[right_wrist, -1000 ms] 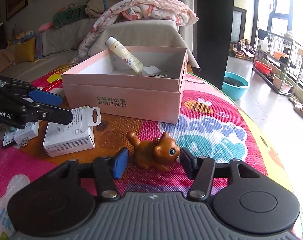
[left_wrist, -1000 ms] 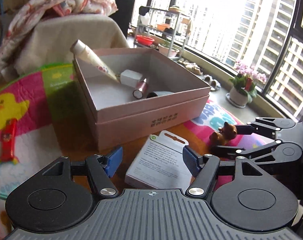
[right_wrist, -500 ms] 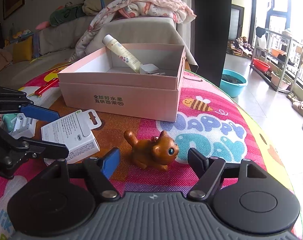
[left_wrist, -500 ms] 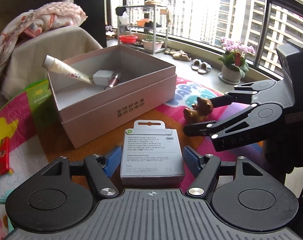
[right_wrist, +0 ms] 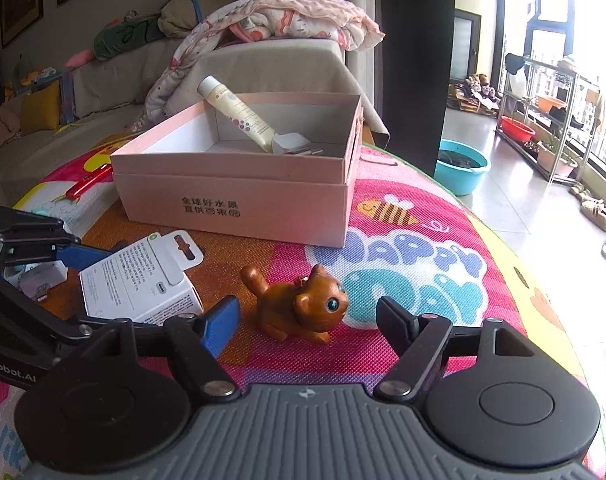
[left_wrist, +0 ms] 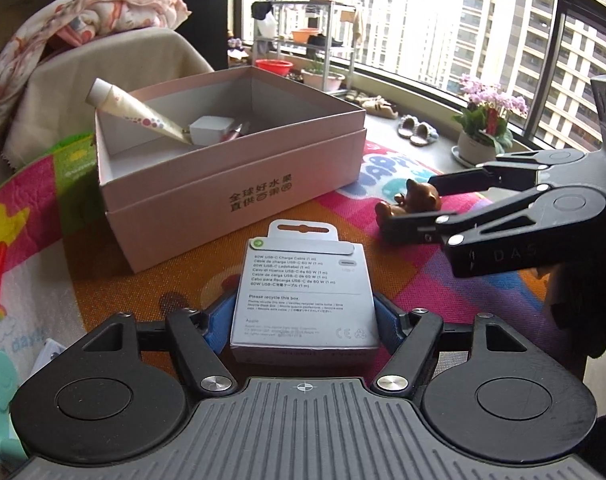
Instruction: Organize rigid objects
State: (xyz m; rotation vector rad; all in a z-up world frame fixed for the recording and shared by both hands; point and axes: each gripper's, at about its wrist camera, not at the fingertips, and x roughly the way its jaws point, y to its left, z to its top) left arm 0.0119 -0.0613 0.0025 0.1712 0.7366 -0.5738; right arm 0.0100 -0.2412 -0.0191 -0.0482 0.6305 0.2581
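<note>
High-rise apartment living room: cloth-covered sofa [right_wrist: 115, 68] draped with a baby blanket [right_wrist: 287, 20], children's play mat [right_wrist: 423, 264], potted orchid [left_wrist: 487, 120] and slippers [left_wrist: 417, 133] by curved windows [left_wrist: 423, 20] facing tower blocks.

Bright curved window [left_wrist: 443, 32] onto towers, blanket-draped sofa [right_wrist: 271, 60], grey tiled floor [right_wrist: 543, 200].
</note>
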